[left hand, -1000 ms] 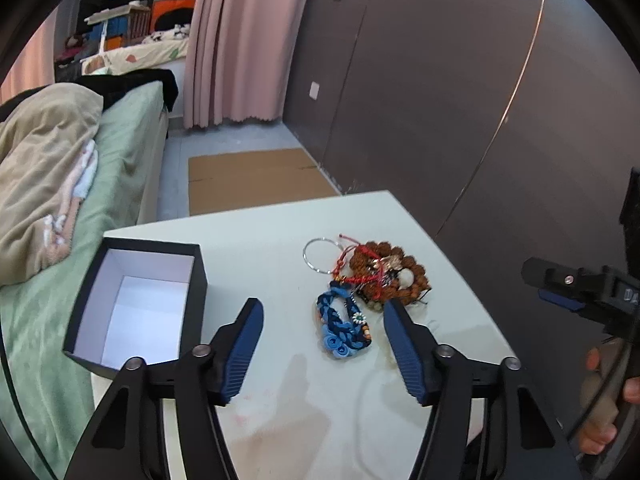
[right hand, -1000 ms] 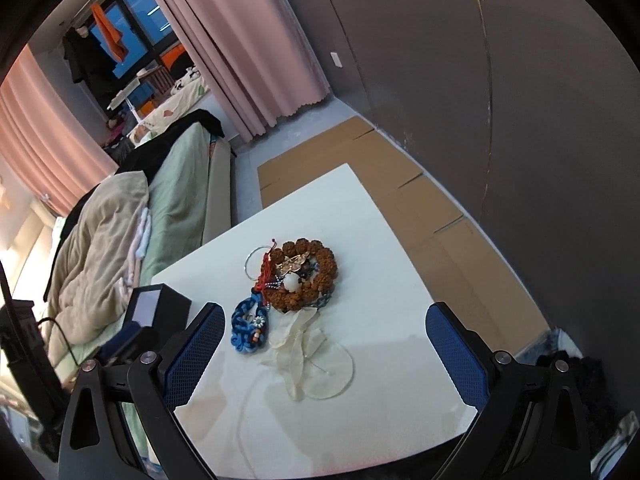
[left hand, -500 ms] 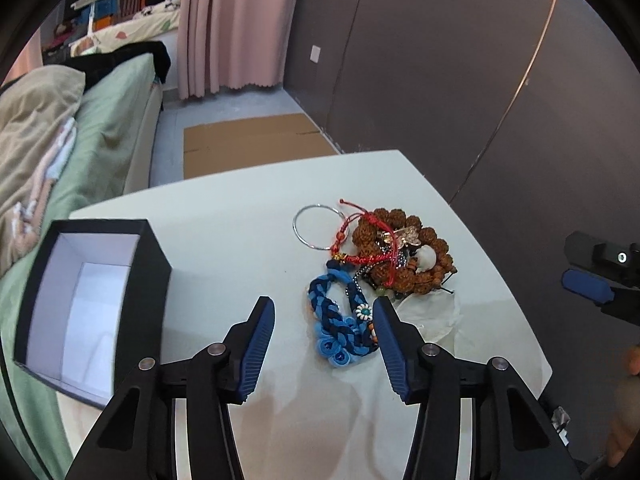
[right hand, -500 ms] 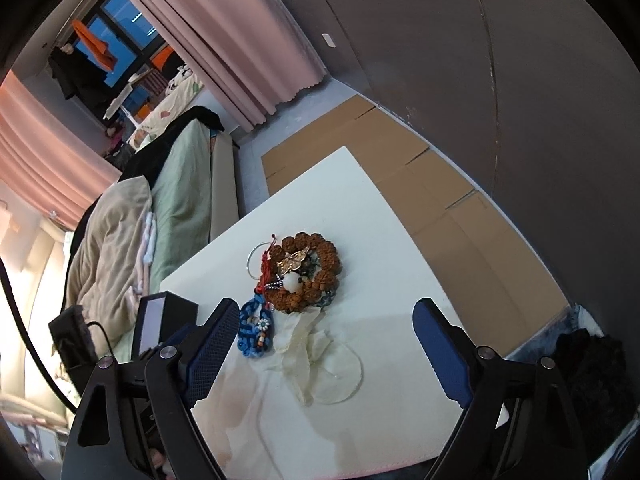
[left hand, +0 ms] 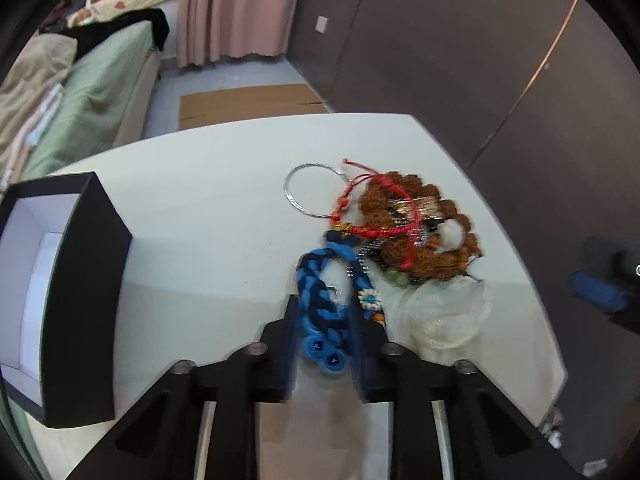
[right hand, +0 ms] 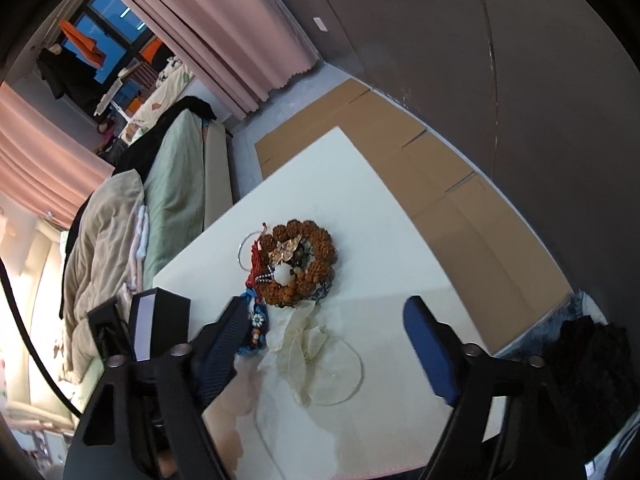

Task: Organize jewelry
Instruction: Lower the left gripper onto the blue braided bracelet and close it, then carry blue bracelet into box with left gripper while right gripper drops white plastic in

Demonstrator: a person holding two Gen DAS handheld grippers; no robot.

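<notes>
The white table (left hand: 208, 216) is carrying everything relevant; the open black box with a white lining (left hand: 60, 280) is sitting at its left edge in the left wrist view, well apart from the jewelry pile on the right half. Compared with one second ago, the left gripper (left hand: 326, 344) is now much closer to the pile and its jaws are far narrower: then they were standing wide with the blue braided bracelet (left hand: 324, 304) ahead of them, now they are flanking the bracelet's near end tightly, apparently closing on it, though motion blur is hiding whether the pads are actually touching. Judgement: the first pick is under way, with transfer to the box likely next. The right gripper (right hand: 336, 340) is hanging above the table's near side with jaws wide apart, holding nothing, much as before. In the pile, the brown seed-bead bracelet (left hand: 424, 232) is forming a thick ring, with a red cord bracelet (left hand: 380, 216) lying across it and a thin silver bangle (left hand: 312, 190) partly beneath the cord. A crumpled clear plastic bag (right hand: 316, 344) is lying just beside the pile. The blue bracelet is looking soft, knotted, two-toned, with a small flower charm (left hand: 369, 298) at its side; its far end is touching the red cord, so snagging is a risk on lifting.
</notes>
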